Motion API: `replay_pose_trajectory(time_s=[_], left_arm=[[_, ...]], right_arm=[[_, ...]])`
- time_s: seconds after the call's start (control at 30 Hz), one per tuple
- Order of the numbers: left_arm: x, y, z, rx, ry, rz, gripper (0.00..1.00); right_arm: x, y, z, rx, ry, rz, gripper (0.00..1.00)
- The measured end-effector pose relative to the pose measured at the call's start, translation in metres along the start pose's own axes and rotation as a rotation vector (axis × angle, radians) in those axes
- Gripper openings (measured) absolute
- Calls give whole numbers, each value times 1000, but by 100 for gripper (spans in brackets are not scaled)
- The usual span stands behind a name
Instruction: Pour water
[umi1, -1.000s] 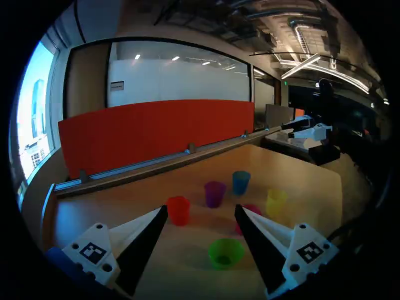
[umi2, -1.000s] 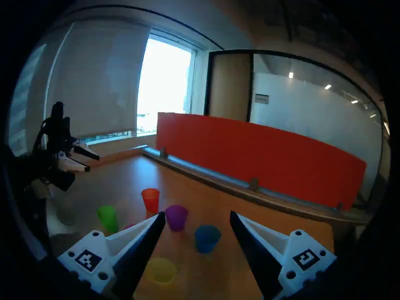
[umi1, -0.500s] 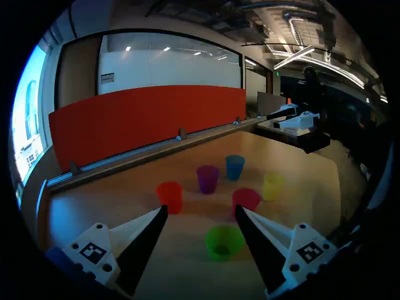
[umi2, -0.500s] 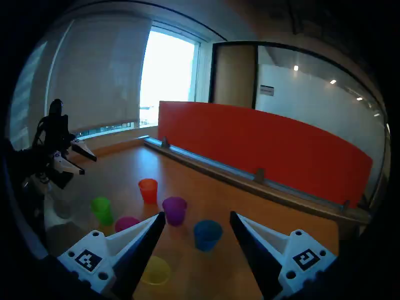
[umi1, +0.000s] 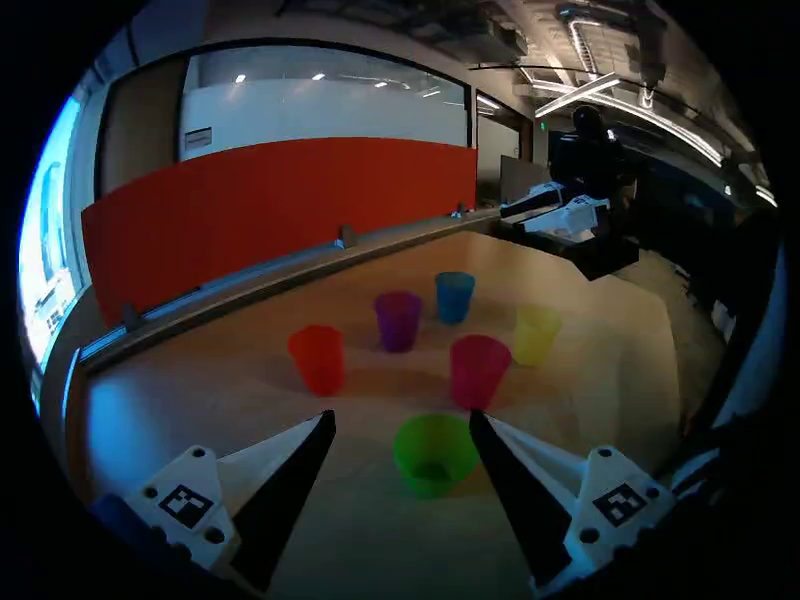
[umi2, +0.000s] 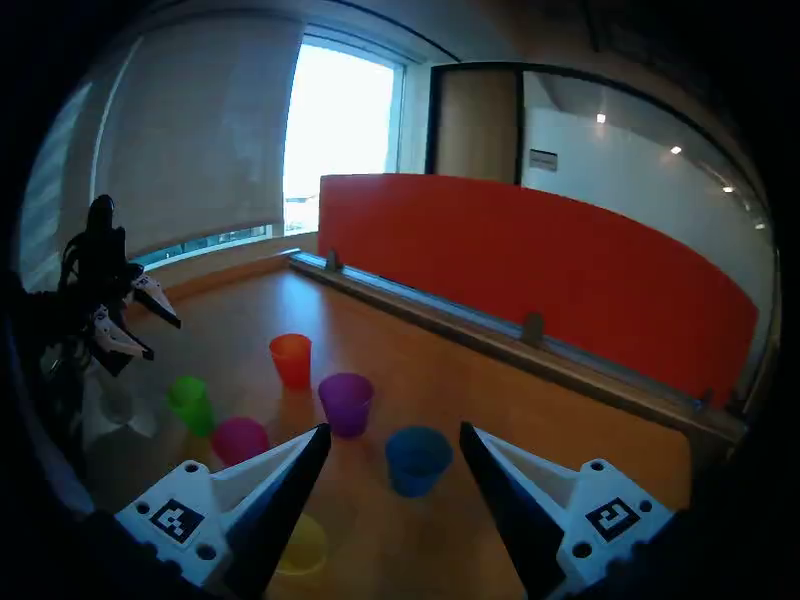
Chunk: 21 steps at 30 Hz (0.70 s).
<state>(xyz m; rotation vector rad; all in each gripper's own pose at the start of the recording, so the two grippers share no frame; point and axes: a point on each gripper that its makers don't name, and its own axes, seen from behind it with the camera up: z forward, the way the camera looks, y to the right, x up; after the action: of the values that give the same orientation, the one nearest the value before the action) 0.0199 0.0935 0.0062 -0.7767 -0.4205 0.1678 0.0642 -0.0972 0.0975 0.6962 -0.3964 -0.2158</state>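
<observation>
Your left gripper (umi1: 400, 416) stood spread, empty. The green cup (umi1: 435, 455) sat upright on the surface (umi1: 230, 390), just ahead and below, slightly right of the gap. Your right gripper (umi2: 393, 428), likewise spread and empty, faced the blue cup (umi2: 417, 458).

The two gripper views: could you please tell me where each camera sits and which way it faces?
Left gripper view: rides the left gripper, jaws open, above the table, facing the green cup and red partition.
Right gripper view: rides the right gripper, jaws open, facing the blue cup, partition and window; the left gripper appears far left.
Shared: table, partition, green and blue cups, from different sides.
</observation>
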Motion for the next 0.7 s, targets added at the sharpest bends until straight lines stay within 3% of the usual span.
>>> replay_pose_trajectory(time_s=[0.33,0.7], left_arm=[[-31,17,11,-49,-64,2,100],[-61,26,22,-71,-130,13,100]], right_arm=[[-13,3,18,16,-26,-6,100],[-30,9,34,22,-62,-6,100]])
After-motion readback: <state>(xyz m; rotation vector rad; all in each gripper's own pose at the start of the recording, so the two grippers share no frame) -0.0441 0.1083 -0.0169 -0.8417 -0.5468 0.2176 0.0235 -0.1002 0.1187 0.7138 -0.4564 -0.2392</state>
